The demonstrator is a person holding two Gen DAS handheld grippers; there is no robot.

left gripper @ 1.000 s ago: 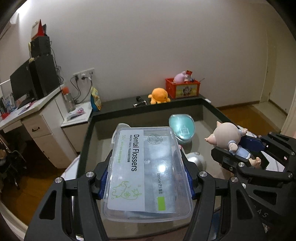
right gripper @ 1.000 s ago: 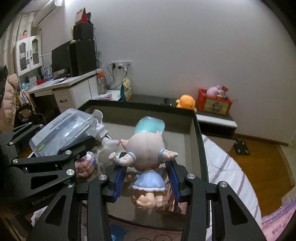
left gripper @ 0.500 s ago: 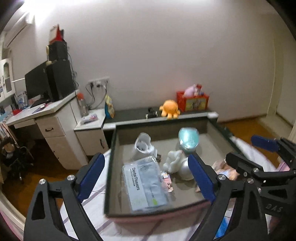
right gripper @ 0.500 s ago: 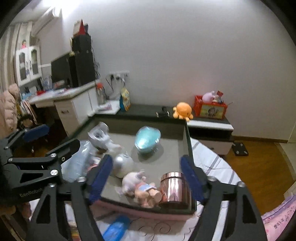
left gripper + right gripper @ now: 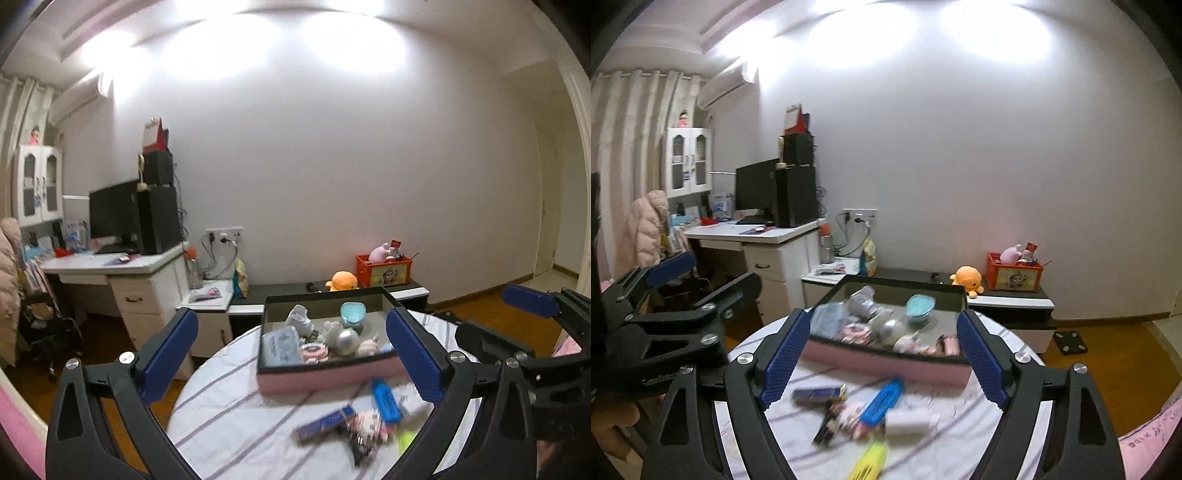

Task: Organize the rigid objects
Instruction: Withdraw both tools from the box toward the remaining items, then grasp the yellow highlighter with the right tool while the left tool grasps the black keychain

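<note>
A pink-walled box [image 5: 325, 380] with a dark rim stands at the far side of the round striped table [image 5: 229, 417]. Inside it lie the clear dental flosser case [image 5: 280, 347], the pig doll [image 5: 369, 347], a teal case [image 5: 352, 314] and a silver ball [image 5: 345, 341]. My left gripper [image 5: 291, 317] is held back above the table, its jaws opening with nothing between them. My right gripper [image 5: 882, 317] is likewise drawn back from the box [image 5: 886, 363], jaws opening and empty. The doll [image 5: 908, 341] lies beside a pink metal cup [image 5: 947, 345].
Loose items lie blurred on the near table: a blue piece [image 5: 882, 400], a dark bar [image 5: 818, 394], a white block [image 5: 908, 422], a yellow one [image 5: 870, 461]. A white desk [image 5: 110, 266] stands left. A low cabinet behind carries an orange plush [image 5: 341, 280] and a red crate [image 5: 384, 269].
Both grippers let go: the flosser case and the pig doll now lie in the box. Both sets of jaws spread wide and the grippers drew back and up from the box.
</note>
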